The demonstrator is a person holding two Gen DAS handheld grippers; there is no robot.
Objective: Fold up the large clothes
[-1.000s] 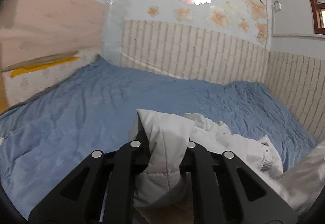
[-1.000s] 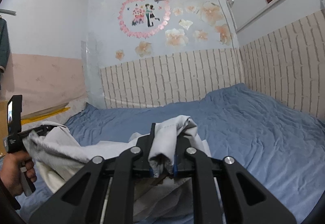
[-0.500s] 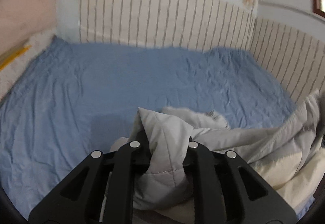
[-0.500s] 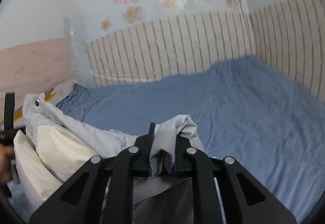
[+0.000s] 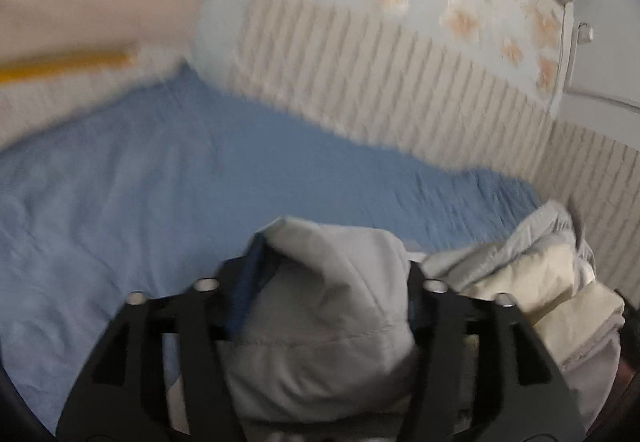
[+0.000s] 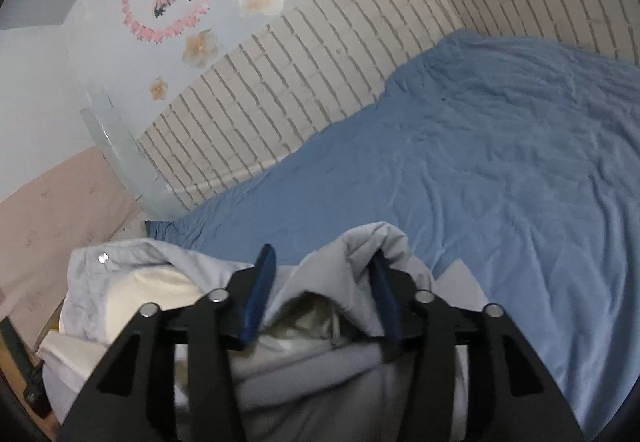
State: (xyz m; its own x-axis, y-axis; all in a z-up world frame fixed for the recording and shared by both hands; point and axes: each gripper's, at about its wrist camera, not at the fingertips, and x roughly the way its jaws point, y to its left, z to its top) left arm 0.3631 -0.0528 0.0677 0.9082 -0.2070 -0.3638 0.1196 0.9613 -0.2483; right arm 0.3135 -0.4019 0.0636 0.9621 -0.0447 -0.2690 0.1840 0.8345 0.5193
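Blue quilted bedspread (image 6: 500, 161) filled the room; both jaws had just been opening, left gripper (image 5: 332, 282) and right gripper (image 6: 320, 282) standing apart around loose folds of the pale grey padded jacket (image 5: 324, 322), heaped near, its length running left to right between them

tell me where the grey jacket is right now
The grey jacket lies bunched on the blue bedsheet at the near edge, its folds between the just-opened jaws of both the right gripper and left gripper.

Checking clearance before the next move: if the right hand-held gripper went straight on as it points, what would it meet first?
Likely the grey jacket: a fold stands between the right hand-held gripper's just-opened jaws. Beyond that, the blue bedsheet, though depth is unclear.
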